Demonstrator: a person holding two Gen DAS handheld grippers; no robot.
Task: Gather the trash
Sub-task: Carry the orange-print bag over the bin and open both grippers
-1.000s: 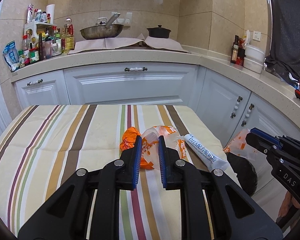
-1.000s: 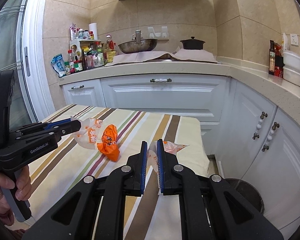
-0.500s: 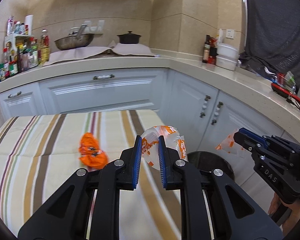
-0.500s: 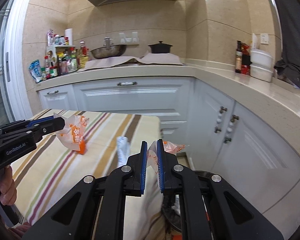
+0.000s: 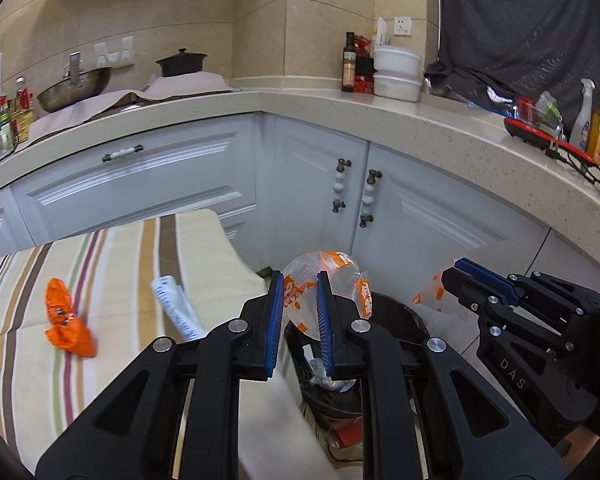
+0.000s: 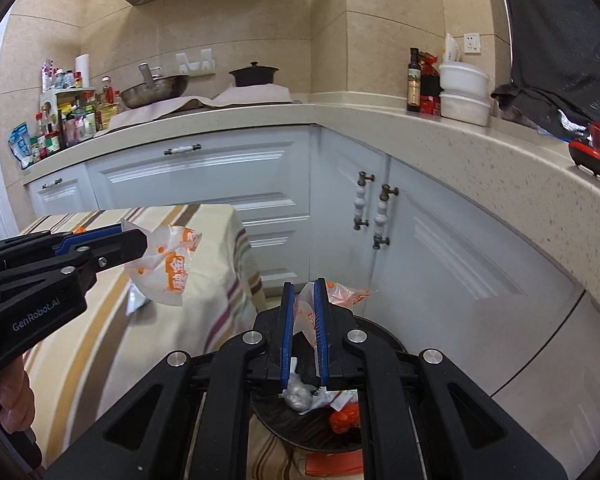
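Observation:
My left gripper [image 5: 299,285] is shut on a clear plastic wrapper with orange print [image 5: 332,276], held above the black trash bin [image 5: 396,320]. The wrapper also shows in the right wrist view [image 6: 168,268], hanging from the left gripper [image 6: 140,240]. My right gripper [image 6: 303,292] is shut on a second clear and orange wrapper [image 6: 340,294], over the bin [image 6: 380,336], which holds trash. The right gripper also shows in the left wrist view [image 5: 456,272]. An orange wrapper [image 5: 66,320] and a white tube-like packet [image 5: 176,308] lie on the striped table [image 5: 120,272].
White cabinet doors [image 5: 380,220] stand close behind the bin. A counter [image 5: 440,116] runs around the corner with a wok, a black pot, bottles and white bowls on it. The table's right edge [image 6: 236,260] is beside the bin.
Both grippers have swung right, off the table and over the trash bin, each still holding its wrapper. The orange wrapper and white packet stayed on the table.

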